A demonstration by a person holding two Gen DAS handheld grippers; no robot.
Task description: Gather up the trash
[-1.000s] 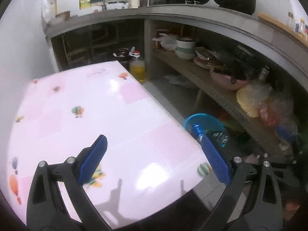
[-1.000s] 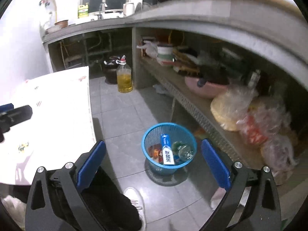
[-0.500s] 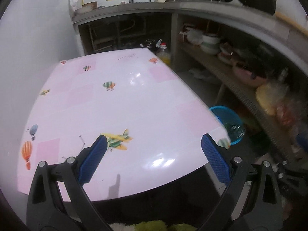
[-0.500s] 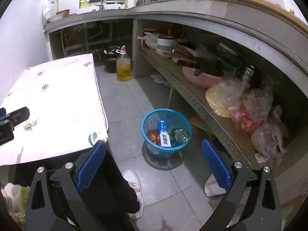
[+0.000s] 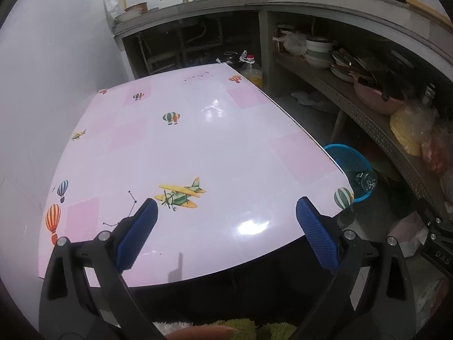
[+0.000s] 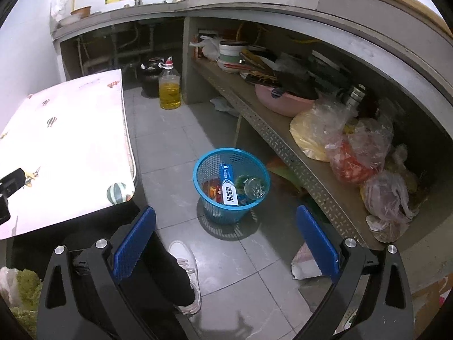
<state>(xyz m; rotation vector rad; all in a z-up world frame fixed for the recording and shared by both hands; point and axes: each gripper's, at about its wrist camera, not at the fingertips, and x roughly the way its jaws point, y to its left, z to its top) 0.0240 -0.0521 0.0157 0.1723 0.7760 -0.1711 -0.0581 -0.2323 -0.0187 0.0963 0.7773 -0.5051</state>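
A blue mesh basket [image 6: 230,187] stands on the tiled floor to the right of the table. It holds a blue and white tube [image 6: 228,188], a clear bottle [image 6: 254,188] and some wrappers. The basket also shows in the left wrist view [image 5: 352,167], past the table's right edge. My left gripper [image 5: 226,233] is open and empty above the near edge of the pink table [image 5: 198,141]. My right gripper [image 6: 226,243] is open and empty above the floor, nearer to me than the basket.
A bottle of yellow oil [image 6: 169,89] and a dark pot [image 6: 151,73] stand on the floor by the counter. A low shelf [image 6: 283,147] carries bowls, a pink basin and plastic bags. The person's leg and white shoe [image 6: 184,277] are below the right gripper.
Both grippers have drawn back and risen. The left view now takes in the whole tabletop. The right view shows the basket farther off and more of the table.
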